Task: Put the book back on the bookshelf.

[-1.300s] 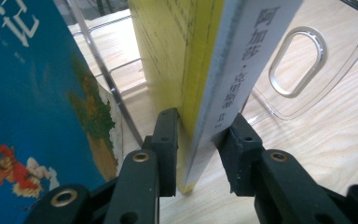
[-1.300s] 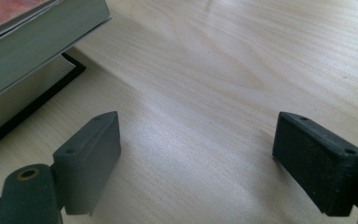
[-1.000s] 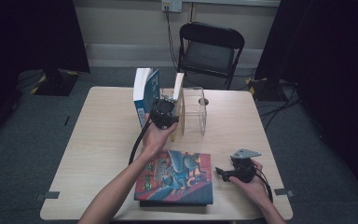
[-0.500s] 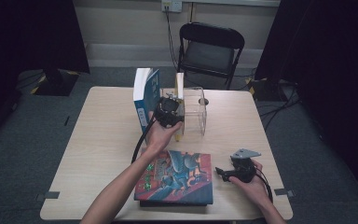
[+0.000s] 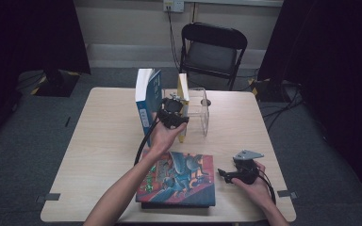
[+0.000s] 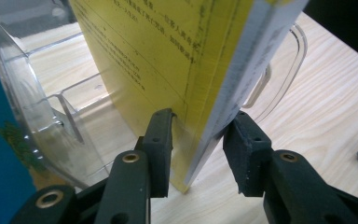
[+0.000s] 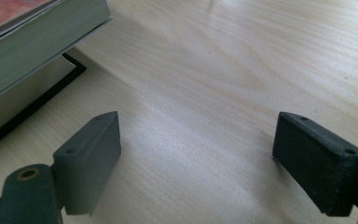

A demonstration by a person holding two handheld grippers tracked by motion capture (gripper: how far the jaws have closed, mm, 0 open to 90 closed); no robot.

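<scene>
Placement looks nearly done: thin yellow paperback book [image 6: 168,60] stands upright in the clear plastic rack [image 5: 199,112] at twelve o'clock on the tabletop [image 5: 99,141]. Left hand-held gripper [image 6: 198,140] has just been opening, its jaws loose around the spine. Right hand-held gripper [image 7: 196,158] rests spread at four o'clock; withdrawal remains.

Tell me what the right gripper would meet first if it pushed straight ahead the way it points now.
Probably the stacked books: in the high view the right gripper points left toward the colourful book. Its own view shows bare table ahead and the book edge at left, so the exact line is uncertain.
</scene>
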